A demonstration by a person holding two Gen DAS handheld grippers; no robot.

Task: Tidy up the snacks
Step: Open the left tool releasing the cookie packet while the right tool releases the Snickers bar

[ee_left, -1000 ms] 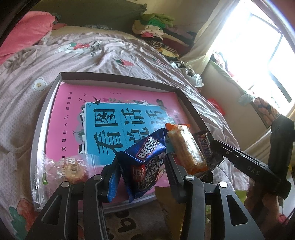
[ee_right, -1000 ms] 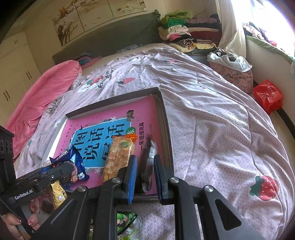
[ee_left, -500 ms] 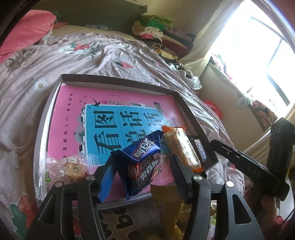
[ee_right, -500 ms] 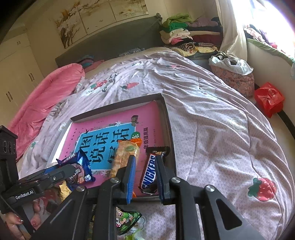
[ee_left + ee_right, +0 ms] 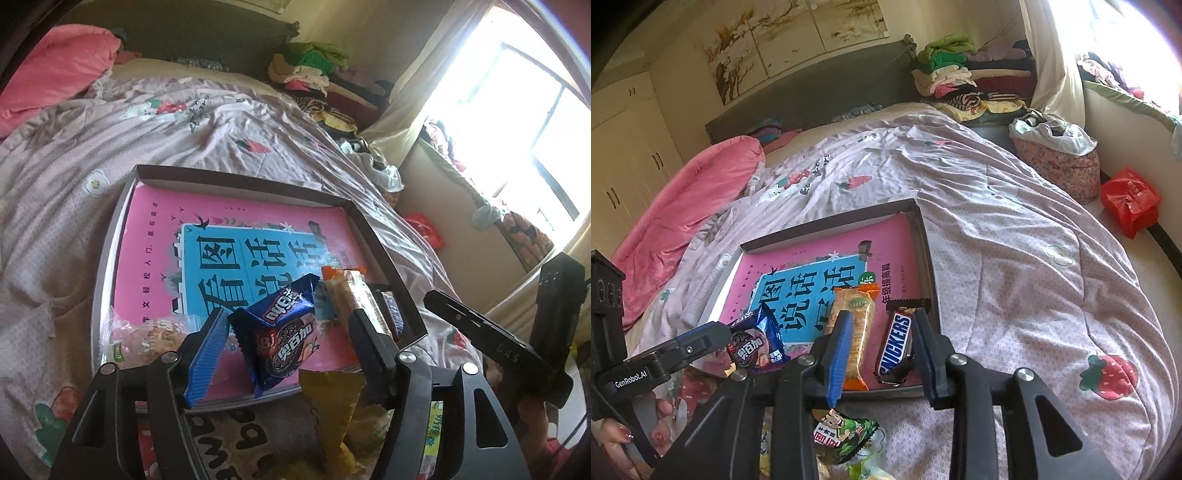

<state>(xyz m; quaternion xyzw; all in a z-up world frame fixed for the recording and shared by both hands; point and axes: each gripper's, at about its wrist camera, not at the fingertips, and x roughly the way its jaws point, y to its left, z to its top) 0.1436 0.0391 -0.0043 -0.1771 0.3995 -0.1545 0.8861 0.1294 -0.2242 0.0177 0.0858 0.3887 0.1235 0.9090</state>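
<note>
A shallow dark tray (image 5: 236, 180) lined with a pink and blue book cover lies on the bed; it also shows in the right wrist view (image 5: 925, 236). My left gripper (image 5: 286, 339) is open, with a blue Oreo pack (image 5: 280, 332) lying loose between its fingers on the tray. My right gripper (image 5: 881, 343) is open around a Snickers bar (image 5: 895, 341) lying in the tray's near right corner. An orange wafer pack (image 5: 855, 328) lies beside it. A clear-wrapped cake (image 5: 147, 338) sits in the near left corner.
Loose snack packs lie on the bed in front of the tray: a yellow one (image 5: 334, 406) and a green cartoon one (image 5: 842, 435). Pink pillow (image 5: 55, 74), stacked clothes (image 5: 953, 77), and a red bag (image 5: 1128, 201) beside the bed.
My right gripper has opened and let go of the Snickers bar, which now lies flat in the tray. My left gripper has opened wider off the Oreo pack. Both pulled back slightly.
</note>
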